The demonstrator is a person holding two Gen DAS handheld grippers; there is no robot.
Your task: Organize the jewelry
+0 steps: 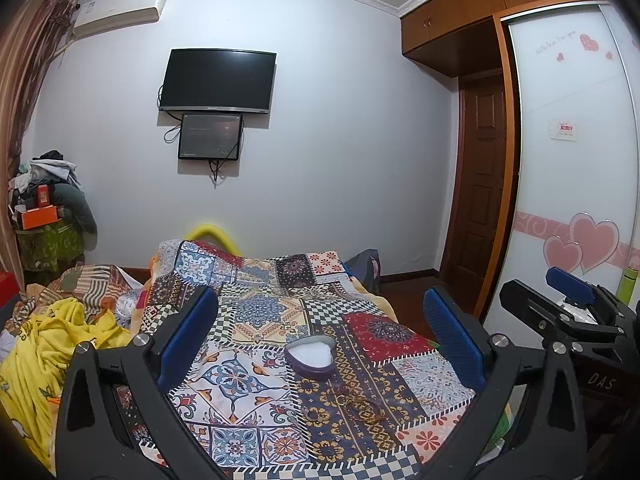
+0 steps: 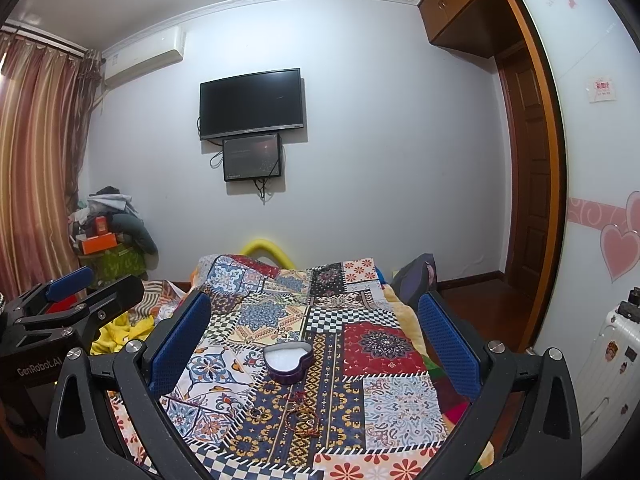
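Note:
A purple heart-shaped box [image 1: 311, 356] with a white lining stands open on a patterned cloth [image 1: 256, 360]. It also shows in the right wrist view [image 2: 289, 361]. Small jewelry lies just in front of it: rings and red-gold bracelets [image 1: 362, 402], also seen from the right [image 2: 305, 416]. My left gripper [image 1: 320, 336] is open and empty, held above and before the box. My right gripper [image 2: 314, 340] is open and empty too, beside the left one.
The patterned cloth covers a bed-like surface with a yellow blanket [image 1: 60, 344] at its left. A wardrobe with heart stickers [image 1: 580, 208] stands on the right, a white suitcase [image 2: 608, 364] near it. A TV [image 1: 218, 80] hangs on the far wall.

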